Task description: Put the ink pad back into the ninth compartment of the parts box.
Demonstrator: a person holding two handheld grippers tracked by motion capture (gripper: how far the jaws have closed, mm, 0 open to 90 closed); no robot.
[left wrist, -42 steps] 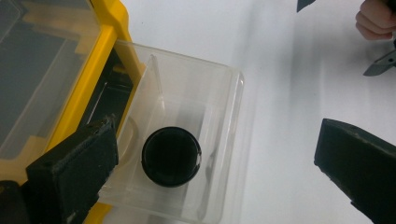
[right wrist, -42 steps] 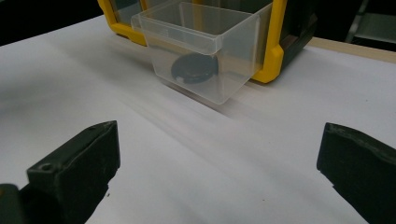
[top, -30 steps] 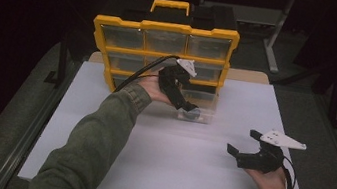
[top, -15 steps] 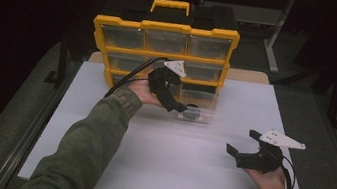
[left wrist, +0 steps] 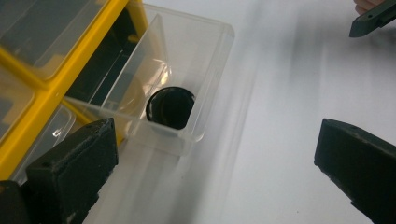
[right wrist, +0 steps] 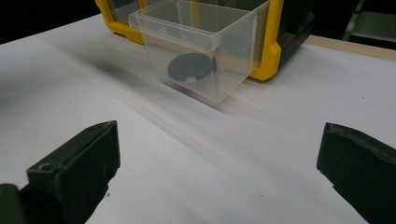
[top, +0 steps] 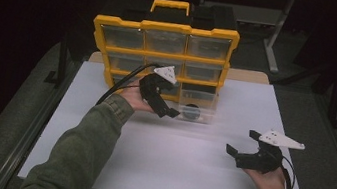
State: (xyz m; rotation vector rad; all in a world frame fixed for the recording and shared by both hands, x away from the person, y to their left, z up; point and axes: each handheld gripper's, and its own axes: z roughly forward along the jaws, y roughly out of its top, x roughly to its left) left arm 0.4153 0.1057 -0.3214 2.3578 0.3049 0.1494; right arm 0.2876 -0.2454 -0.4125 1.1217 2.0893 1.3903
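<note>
A yellow organiser [top: 162,53] with clear drawers stands at the back of the white table. Its bottom right drawer [top: 198,105] [left wrist: 187,84] [right wrist: 205,51] is pulled out, and a round black object [top: 191,112] [left wrist: 170,107] [right wrist: 190,66] lies inside it. My left gripper [top: 172,113] [left wrist: 215,177] hovers open just left of the drawer's front, holding nothing. My right gripper [top: 242,143] [right wrist: 217,172] stands open near the table's front right, pointing toward the drawer, nothing between its jaws. The right gripper's jaw tip also shows at the top right of the left gripper view.
The white table top [top: 171,165] stretches between the drawer and the front edge. Dark floor and a metal frame [top: 335,114] surround the table. The organiser's other drawers [top: 164,41] are closed.
My left gripper has pulled back to the left and slightly nearer, away from the open drawer. The right gripper has stayed in place.
</note>
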